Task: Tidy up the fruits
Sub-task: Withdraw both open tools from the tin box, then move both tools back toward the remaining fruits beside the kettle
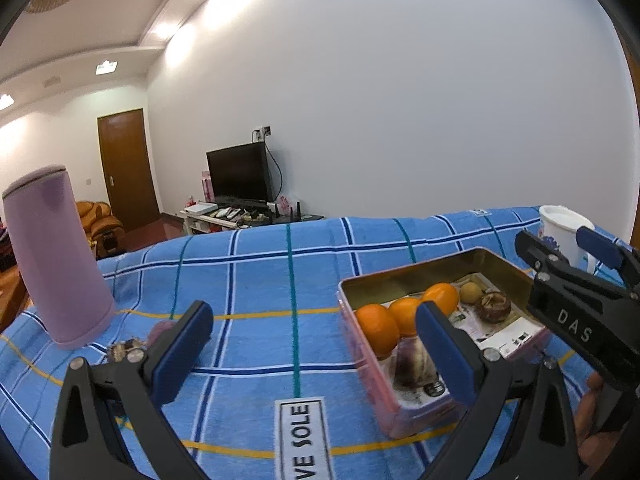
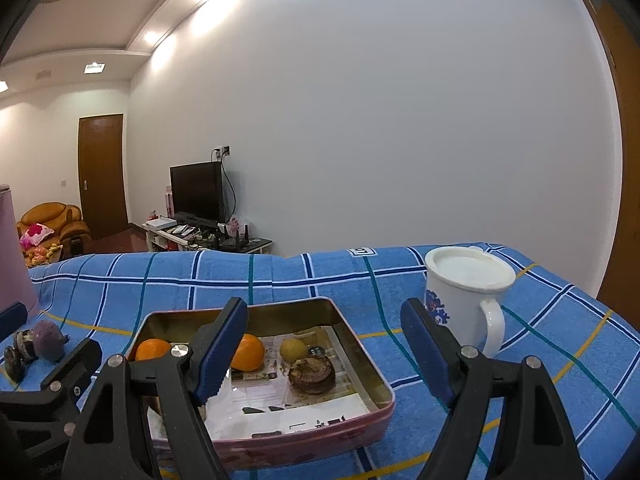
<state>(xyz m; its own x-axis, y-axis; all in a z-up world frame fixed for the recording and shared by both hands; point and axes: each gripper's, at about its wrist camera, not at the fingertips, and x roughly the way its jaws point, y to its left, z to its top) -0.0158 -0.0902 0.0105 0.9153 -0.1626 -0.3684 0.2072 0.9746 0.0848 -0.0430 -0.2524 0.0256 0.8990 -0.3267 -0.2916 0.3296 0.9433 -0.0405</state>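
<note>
Both grippers are held above a table covered w/ a blue plaid cloth [image 2: 280, 280]. The left gripper [image 1: 316, 356] is seen spread wide, nothing between its pads. The right gripper [image 2: 324, 352] is likewise spread, empty, poised over the pink tin [image 2: 312, 436]. In the tin, lined w/ printed paper, three oranges [image 1: 404, 316] are lined up along the left side; a small yellowish fruit [image 2: 293, 349] and a brown dried-looking fruit [image 2: 312, 374] lie touching near the middle. A purple fruit [image 2: 49, 339] rests on the cloth left of the tin, near the pink flask [image 1: 60, 256]. A lidded white mug [image 2: 468, 300] stands just right of the tin.
</note>
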